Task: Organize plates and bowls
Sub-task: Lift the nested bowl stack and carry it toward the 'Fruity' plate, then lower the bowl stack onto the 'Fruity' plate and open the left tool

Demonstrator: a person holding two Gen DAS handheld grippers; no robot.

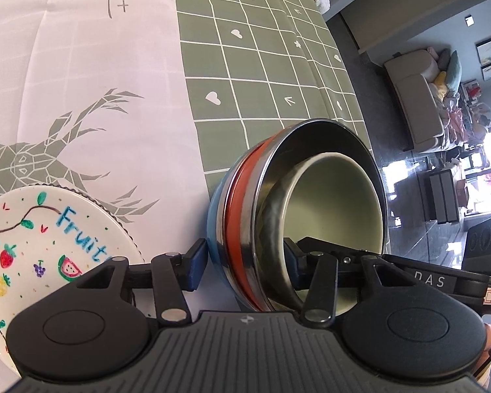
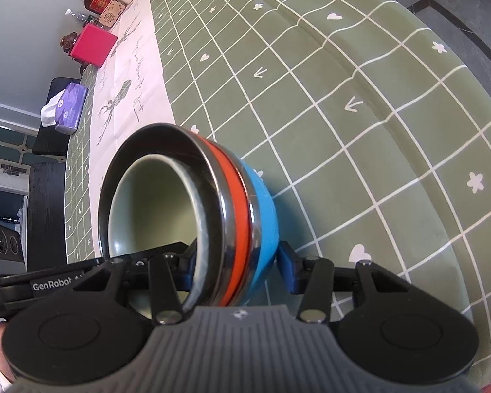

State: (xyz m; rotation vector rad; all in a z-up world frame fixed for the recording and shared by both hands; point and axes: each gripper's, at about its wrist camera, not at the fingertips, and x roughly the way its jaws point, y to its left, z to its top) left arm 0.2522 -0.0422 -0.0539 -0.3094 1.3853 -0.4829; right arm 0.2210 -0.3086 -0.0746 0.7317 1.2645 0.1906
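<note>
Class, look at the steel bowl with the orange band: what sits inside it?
A pale green bowl is nested inside the steel bowl, which sits in a blue bowl. Both grippers' jaws straddle the stacked rims. Anything beneath the green bowl is hidden.

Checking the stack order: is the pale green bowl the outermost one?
No, the pale green bowl sits innermost, nested inside the steel bowl.

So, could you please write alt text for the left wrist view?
The left gripper clamps the wall of a nested bowl stack, steel, orange and blue, beside a fruit-painted plate on a green checked tablecloth.
</note>
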